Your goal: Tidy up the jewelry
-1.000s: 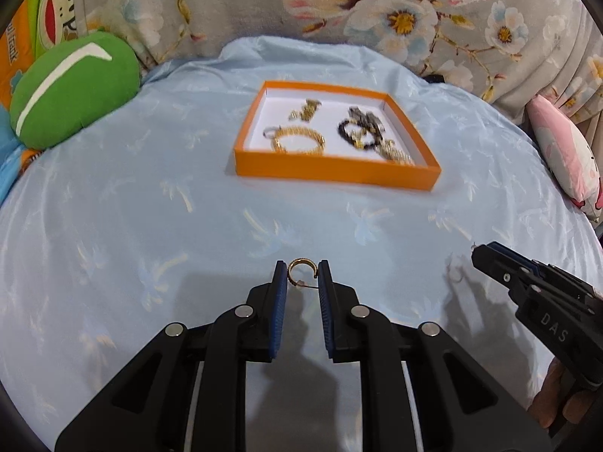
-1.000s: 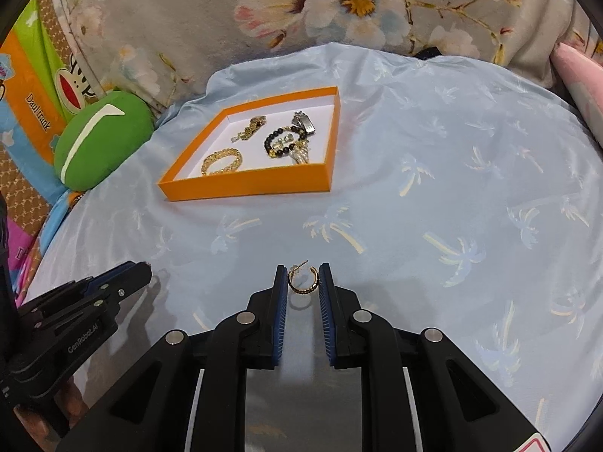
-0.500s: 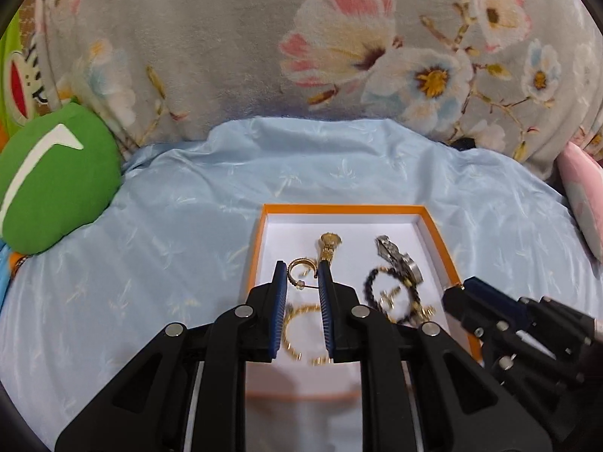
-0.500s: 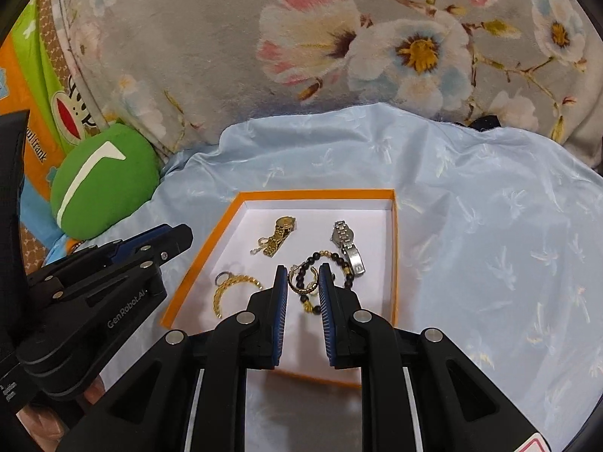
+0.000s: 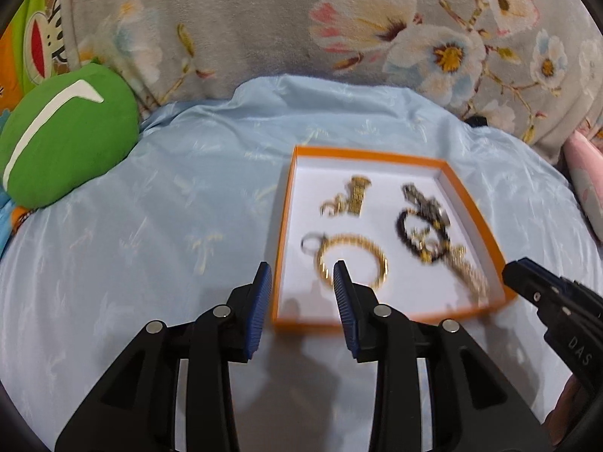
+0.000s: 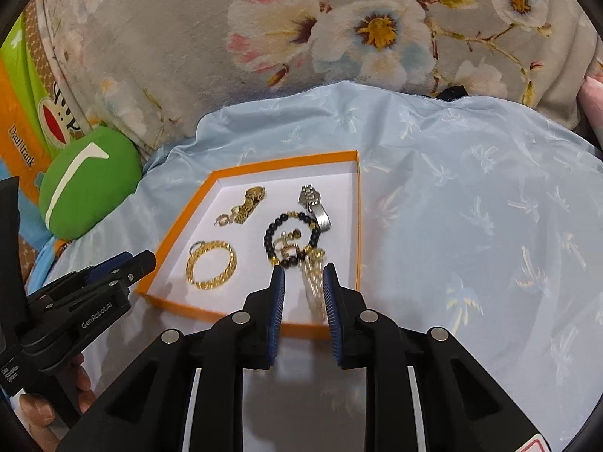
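An orange tray [image 5: 285, 203] [image 6: 171, 235] with a white floor lies on the blue cloth. It holds a gold chain bracelet [image 5: 352, 260] [image 6: 211, 263], a black bead bracelet [image 5: 422, 231] [image 6: 290, 239], a silver watch [image 6: 314, 207], a gold clasp piece [image 5: 356, 197] [image 6: 250, 199] and small gold hoop earrings [image 5: 333, 207] [image 6: 288, 246]. My left gripper [image 5: 301, 286] is open and empty at the tray's near left corner. My right gripper [image 6: 303, 286] is open and empty over the tray's near right edge.
A green cushion [image 5: 64, 139] [image 6: 88, 184] lies at the left of the cloth. A grey flowered blanket [image 5: 339, 19] rises behind the tray. A pink pillow [image 5: 586, 180] lies at the right edge. Blue cloth [image 6: 490, 226] spreads right of the tray.
Both grippers opened and let go of their gold hoop earrings, which now lie in the tray. Both grippers have drawn back toward the tray's near edge.
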The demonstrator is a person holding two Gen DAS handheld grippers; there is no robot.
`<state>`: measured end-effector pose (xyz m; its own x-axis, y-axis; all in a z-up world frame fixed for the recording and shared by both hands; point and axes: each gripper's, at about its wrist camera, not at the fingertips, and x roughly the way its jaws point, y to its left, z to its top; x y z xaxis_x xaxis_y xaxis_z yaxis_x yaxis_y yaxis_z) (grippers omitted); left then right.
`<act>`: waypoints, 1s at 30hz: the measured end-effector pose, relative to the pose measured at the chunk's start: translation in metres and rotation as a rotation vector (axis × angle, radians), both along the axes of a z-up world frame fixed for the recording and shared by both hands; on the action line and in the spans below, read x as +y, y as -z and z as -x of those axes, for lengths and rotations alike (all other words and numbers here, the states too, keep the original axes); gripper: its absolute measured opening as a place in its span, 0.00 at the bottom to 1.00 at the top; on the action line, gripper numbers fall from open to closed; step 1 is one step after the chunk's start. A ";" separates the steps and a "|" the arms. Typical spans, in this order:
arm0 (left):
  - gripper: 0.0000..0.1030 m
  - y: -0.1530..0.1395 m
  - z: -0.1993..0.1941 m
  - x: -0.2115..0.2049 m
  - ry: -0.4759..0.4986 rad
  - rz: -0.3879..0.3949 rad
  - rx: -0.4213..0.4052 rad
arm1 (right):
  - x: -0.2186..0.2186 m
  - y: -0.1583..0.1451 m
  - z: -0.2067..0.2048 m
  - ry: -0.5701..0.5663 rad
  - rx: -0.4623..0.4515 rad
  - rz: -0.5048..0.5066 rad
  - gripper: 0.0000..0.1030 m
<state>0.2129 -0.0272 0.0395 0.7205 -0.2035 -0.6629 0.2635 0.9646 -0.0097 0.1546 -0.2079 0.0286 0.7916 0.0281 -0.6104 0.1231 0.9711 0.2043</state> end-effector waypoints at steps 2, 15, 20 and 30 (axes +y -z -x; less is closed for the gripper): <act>0.32 0.009 0.018 0.002 -0.005 -0.023 0.002 | 0.011 0.007 0.012 -0.010 0.015 0.036 0.22; 0.37 0.021 0.060 0.005 -0.053 0.002 0.036 | 0.035 0.013 0.060 0.011 -0.006 0.121 0.46; 0.37 0.021 0.062 0.003 -0.067 -0.017 0.028 | 0.034 0.015 0.060 0.025 0.006 0.121 0.48; 0.54 0.020 0.065 -0.002 -0.070 -0.058 0.006 | 0.039 0.015 0.058 0.043 0.025 0.163 0.63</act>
